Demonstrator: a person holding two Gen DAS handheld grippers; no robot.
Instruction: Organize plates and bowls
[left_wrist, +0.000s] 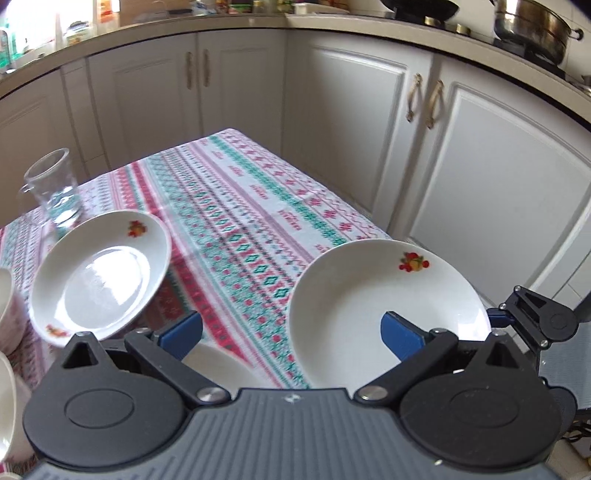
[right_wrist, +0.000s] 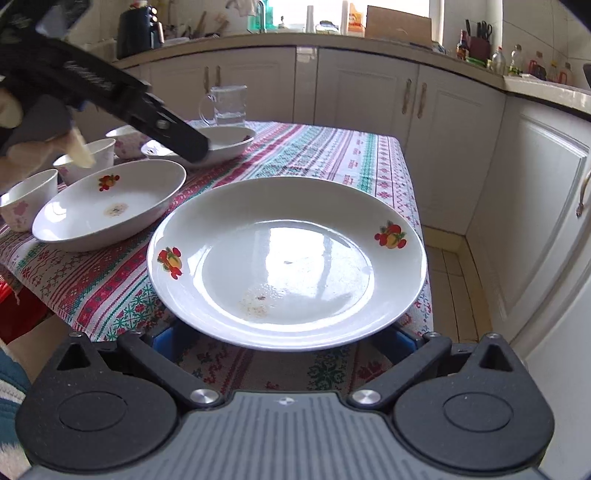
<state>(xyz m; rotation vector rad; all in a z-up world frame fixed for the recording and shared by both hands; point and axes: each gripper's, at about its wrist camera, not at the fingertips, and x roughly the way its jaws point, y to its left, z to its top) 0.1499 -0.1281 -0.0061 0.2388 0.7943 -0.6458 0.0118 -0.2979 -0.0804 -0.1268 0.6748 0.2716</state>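
In the right wrist view a white plate with fruit prints (right_wrist: 288, 258) lies on the table's near right corner, over my right gripper's (right_wrist: 284, 341) open blue fingers, which sit low at its near rim. A second plate (right_wrist: 110, 206) lies to its left, a third (right_wrist: 221, 142) further back, with my left gripper (right_wrist: 195, 147) over its rim. Small white bowls (right_wrist: 26, 195) stand at the left. In the left wrist view my left gripper (left_wrist: 291, 332) is open, fingers wide; one plate (left_wrist: 99, 277) is ahead left, another (left_wrist: 384, 306) at the right.
The table has a red and green patterned cloth (right_wrist: 332, 155). A glass jug (right_wrist: 227, 107) stands at the far edge, also in the left wrist view (left_wrist: 55, 188). White kitchen cabinets (right_wrist: 369, 88) surround the table, with a tiled floor gap (right_wrist: 447, 266) on the right.
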